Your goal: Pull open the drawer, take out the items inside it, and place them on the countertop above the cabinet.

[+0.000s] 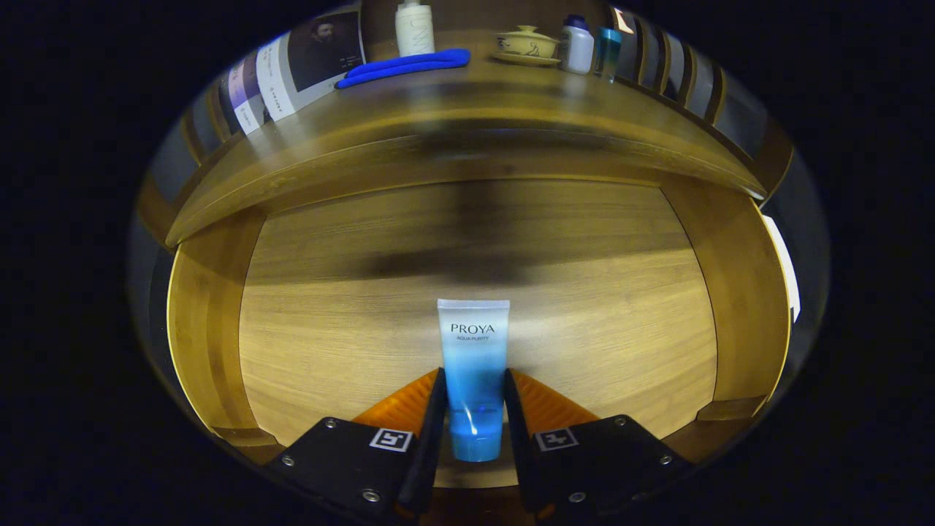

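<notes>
Fingers [475, 398] tight on blue tube [473, 365] — both sides pressing; open wooden drawer [365, 329] beneath.

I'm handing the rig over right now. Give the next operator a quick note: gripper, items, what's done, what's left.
Gripper: shut on the blue tube, both fingers pressing its sides, cap end toward the camera.
Drawer: pulled open; the tube is over its wooden bottom, and I see nothing else in it.
Countertop: already holds a blue flat item, a white bottle, a lidded teacup and two small bottles.
Done: drawer opened, tube grasped.
Left: lift the tube out and set it on a free part of the countertop, then check the drawer's near edge for anything hidden.
</notes>
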`<state>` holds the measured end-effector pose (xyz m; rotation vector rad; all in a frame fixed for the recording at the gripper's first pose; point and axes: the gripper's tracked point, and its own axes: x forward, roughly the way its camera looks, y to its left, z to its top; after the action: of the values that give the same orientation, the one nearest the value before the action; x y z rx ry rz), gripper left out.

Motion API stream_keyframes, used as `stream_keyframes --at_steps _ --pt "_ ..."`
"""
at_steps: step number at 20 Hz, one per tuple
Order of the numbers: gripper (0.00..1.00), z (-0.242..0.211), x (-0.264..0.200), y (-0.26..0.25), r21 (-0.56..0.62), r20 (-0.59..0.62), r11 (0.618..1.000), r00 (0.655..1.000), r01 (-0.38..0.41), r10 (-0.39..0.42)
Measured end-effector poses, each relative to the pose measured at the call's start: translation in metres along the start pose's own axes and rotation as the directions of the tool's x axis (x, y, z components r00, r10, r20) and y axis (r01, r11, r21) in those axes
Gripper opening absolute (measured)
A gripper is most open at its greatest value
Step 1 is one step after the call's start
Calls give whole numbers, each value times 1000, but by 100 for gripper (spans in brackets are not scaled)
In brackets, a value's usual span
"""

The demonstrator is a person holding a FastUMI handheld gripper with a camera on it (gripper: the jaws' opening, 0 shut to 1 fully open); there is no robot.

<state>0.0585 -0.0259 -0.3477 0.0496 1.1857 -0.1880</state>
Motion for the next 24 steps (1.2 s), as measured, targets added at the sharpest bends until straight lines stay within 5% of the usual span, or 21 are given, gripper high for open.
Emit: stream_keyframes --at_steps 4,13,24 --pt "38 12 -11 -13 66 79 997 996 40 -45" --pt "38 23 -77 -49 153 186 985 977 79 -107" --pt "38 94 -145 -36 154 386 988 918 30 -89"
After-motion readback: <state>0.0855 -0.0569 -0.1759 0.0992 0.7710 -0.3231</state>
